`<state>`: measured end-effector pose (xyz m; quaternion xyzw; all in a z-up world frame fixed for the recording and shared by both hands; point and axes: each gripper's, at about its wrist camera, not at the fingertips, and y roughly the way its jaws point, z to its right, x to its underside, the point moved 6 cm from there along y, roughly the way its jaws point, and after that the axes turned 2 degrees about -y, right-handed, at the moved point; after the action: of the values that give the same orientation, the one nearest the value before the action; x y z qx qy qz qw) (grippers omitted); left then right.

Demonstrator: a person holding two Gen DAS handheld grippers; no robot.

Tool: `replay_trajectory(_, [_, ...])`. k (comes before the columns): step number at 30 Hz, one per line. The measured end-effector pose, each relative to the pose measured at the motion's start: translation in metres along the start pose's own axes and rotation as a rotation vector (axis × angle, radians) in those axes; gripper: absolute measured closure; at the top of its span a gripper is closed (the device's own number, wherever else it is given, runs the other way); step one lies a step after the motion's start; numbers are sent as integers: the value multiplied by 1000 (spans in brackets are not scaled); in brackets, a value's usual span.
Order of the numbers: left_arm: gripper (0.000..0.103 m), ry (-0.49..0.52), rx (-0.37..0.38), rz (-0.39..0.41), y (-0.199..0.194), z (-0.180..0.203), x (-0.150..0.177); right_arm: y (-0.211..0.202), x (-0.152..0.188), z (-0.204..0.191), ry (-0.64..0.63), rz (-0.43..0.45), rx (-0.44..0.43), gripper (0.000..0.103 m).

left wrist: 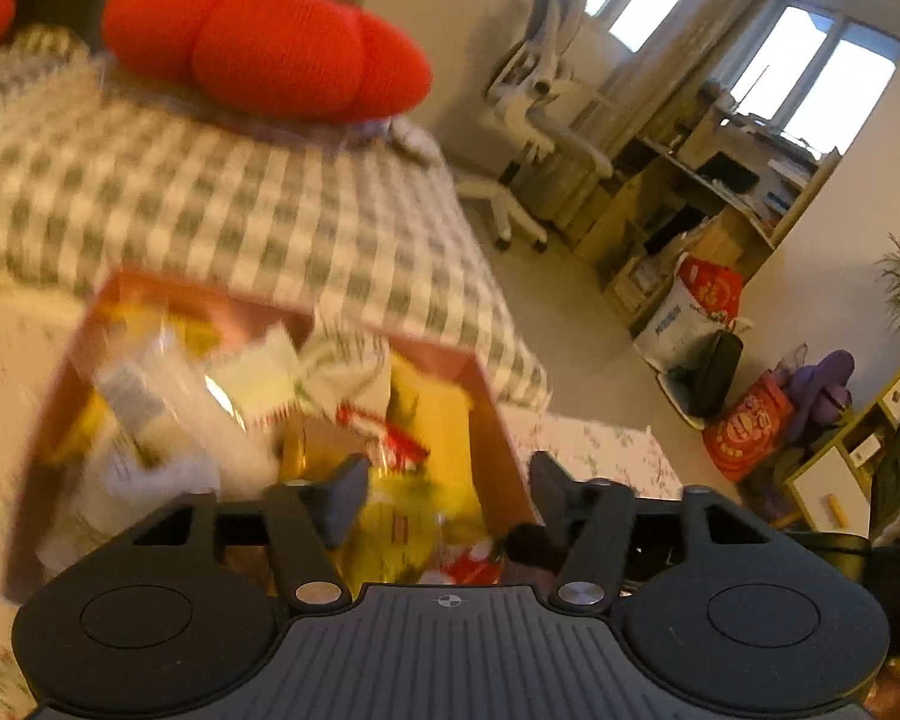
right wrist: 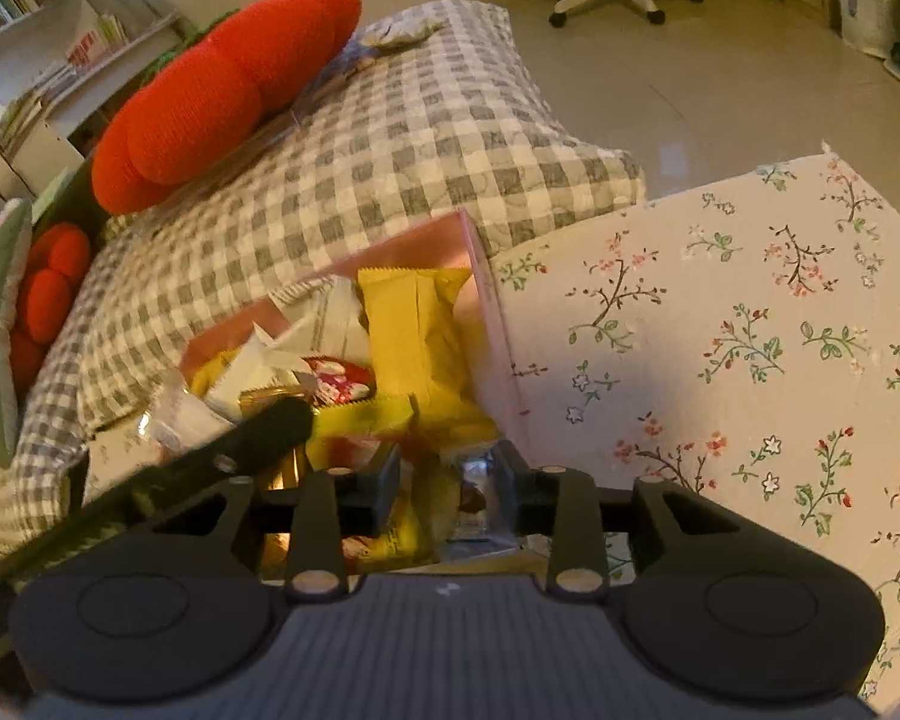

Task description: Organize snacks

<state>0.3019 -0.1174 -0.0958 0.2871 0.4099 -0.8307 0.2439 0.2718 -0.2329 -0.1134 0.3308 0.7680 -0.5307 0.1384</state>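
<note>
1. Tongs, left [left wrist: 444,489]: the two fingers stood well apart over the near end of the pink box [left wrist: 492,414]. Nothing was clamped between them. The left fingertip [left wrist: 345,495] lay above the wrappers, the right one near the box's right wall; contact could not be confirmed through the motion blur.
2. Tongs, right [right wrist: 450,480]: the fingers stood apart at a moderate gap over the near edge of the same box. A clear-wrapped snack [right wrist: 477,501] and yellow wrappers sat in the gap. Whether the pads touched them could not be told; no firm grip was visible.
3. Snacks: a loose heap filled the pink box, including a tall yellow packet [right wrist: 417,330] against the right wall, white wrappers [right wrist: 324,324] and a red-and-white packet [right wrist: 336,381].
4. Box location: the box rested on the floral-cloth tabletop [right wrist: 750,330], with its far side against the grey checked cushion [right wrist: 360,150].
5. Surroundings: a red knitted pillow [right wrist: 222,96] lay on the checked cushion. A black finger of the left tongs crossed the right wrist view over the snacks.
</note>
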Motion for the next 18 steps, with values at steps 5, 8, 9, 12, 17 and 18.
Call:
replay_trajectory(5, [43,20,-32,5,-16,-1,-5,-6,1,-4,11,-7,7,64])
replay_trajectory(8, [43,32,-82,1,-24,-6,-3,-11,1,-1,31,0,47,64])
replay_trajectory(9, [43,34,-99,1,-26,-7,-3,-14,1,0,35,9,54,64])
replay_trajectory(12, [43,36,-133,-4,-37,-13,-2,-24,1,0,52,23,30,64])
replay_trajectory(17, [43,58,-239,-31,-55,-16,7,-31,13,-12,35,-12,-17,58])
replay_trajectory(18, [43,81,-276,-39,-59,-16,11,-28,19,-15,36,-44,-33,58])
